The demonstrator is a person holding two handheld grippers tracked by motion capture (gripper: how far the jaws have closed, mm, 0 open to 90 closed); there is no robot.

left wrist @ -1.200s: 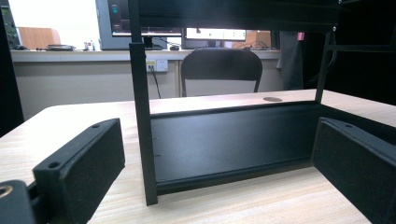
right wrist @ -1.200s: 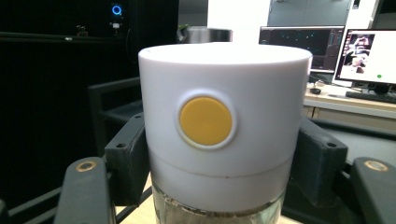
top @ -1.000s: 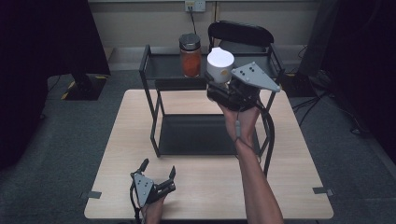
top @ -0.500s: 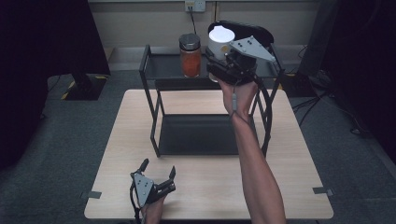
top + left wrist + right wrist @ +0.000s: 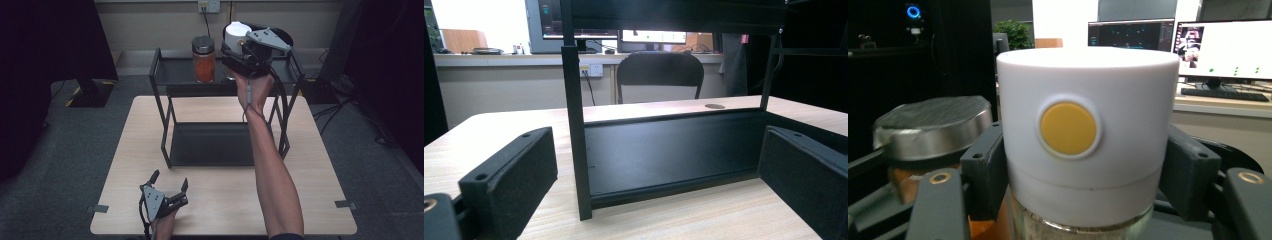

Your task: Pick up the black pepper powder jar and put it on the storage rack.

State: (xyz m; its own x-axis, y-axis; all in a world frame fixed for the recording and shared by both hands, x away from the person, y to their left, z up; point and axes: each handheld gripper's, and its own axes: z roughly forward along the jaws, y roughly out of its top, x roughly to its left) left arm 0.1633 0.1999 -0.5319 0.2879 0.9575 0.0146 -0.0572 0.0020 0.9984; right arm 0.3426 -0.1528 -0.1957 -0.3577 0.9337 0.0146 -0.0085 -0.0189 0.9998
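Note:
My right gripper point(image 5: 235, 47) is shut on a jar with a white cap point(image 5: 236, 34), held above the top shelf of a black two-tier rack point(image 5: 165, 115). In the right gripper view the white cap point(image 5: 1088, 135) carries a round yellow button, and both pads press on its sides. A second jar with a metal lid and orange contents point(image 5: 204, 59) stands on the top shelf to the left; its metal lid point(image 5: 933, 125) sits close beside the held jar. My left gripper point(image 5: 169, 182) rests open on the table's front edge, facing the rack's lower tray point(image 5: 674, 145).
The wooden table point(image 5: 325, 165) has bare room on both sides of the rack. A black chair point(image 5: 285, 35) stands behind the rack. The rack's front left post point(image 5: 574, 125) rises just ahead of the left gripper. Tape marks point(image 5: 347, 204) sit at the table's front corners.
My right hand has carried the white-capped jar away from me and upward, from beside the orange jar to above the back right of the top shelf. The left gripper has stayed put.

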